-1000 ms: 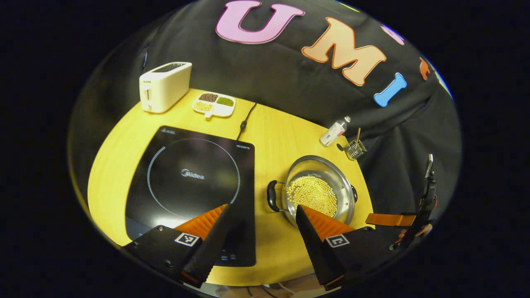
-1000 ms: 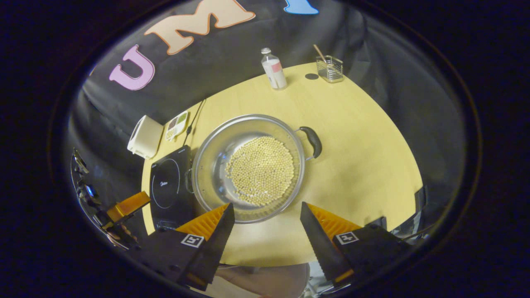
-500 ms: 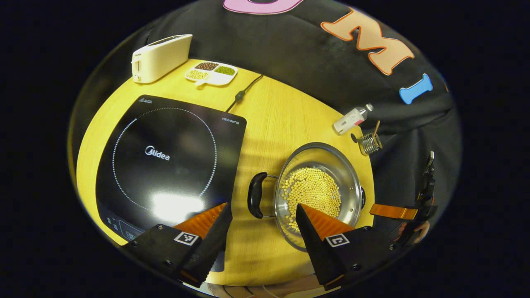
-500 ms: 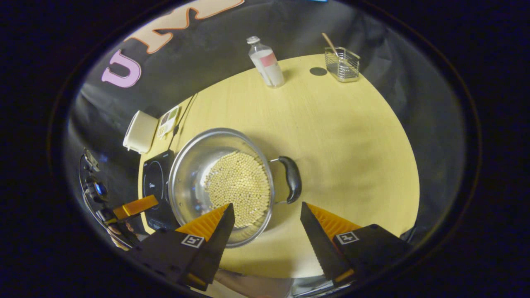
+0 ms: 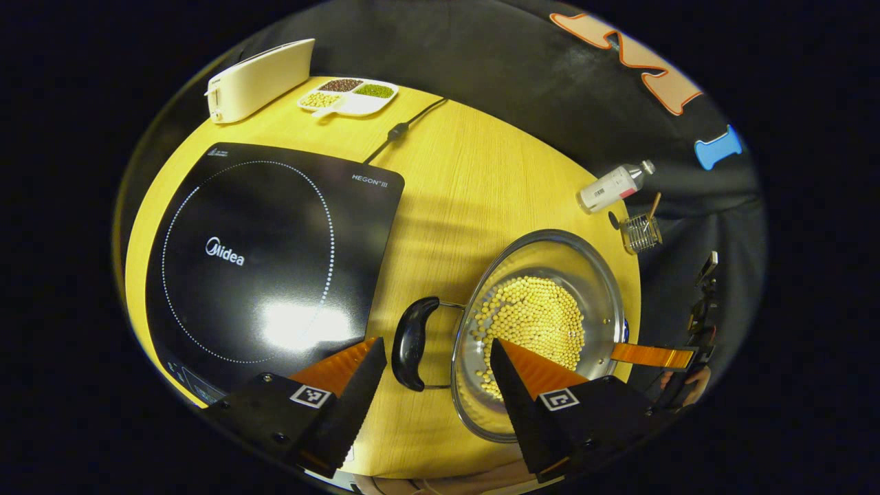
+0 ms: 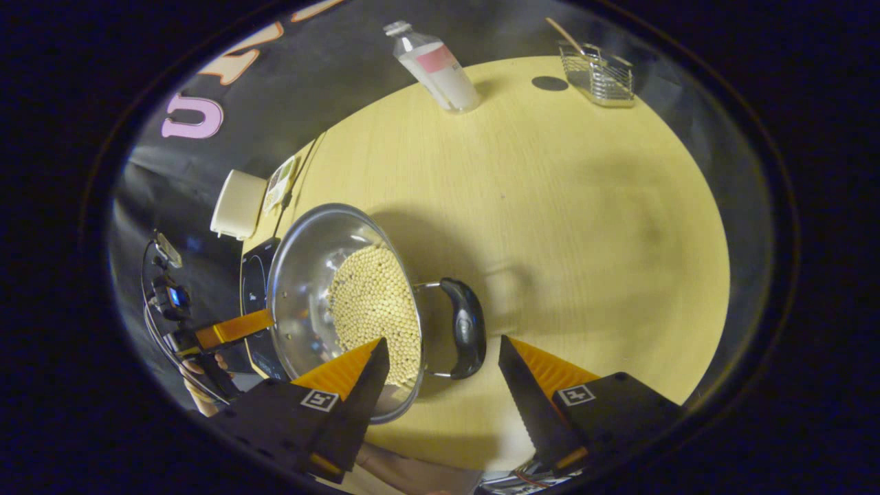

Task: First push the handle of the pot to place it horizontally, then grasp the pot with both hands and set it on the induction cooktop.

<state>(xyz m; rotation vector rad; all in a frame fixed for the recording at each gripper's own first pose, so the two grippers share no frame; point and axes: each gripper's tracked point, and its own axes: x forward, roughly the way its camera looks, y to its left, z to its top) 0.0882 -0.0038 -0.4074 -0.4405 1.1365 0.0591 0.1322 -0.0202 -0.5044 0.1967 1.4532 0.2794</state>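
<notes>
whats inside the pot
The pot holds a layer of small pale yellow beans, with bare steel wall showing around them. The near edge of the beans is hidden behind a finger of the left gripper.

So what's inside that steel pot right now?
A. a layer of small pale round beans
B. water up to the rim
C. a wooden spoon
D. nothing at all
A: the pot holds a bed of small pale yellow beans over its bottom, seen again in the right gripper view; it stands on the table beside the induction cooktop, not on it.
</notes>
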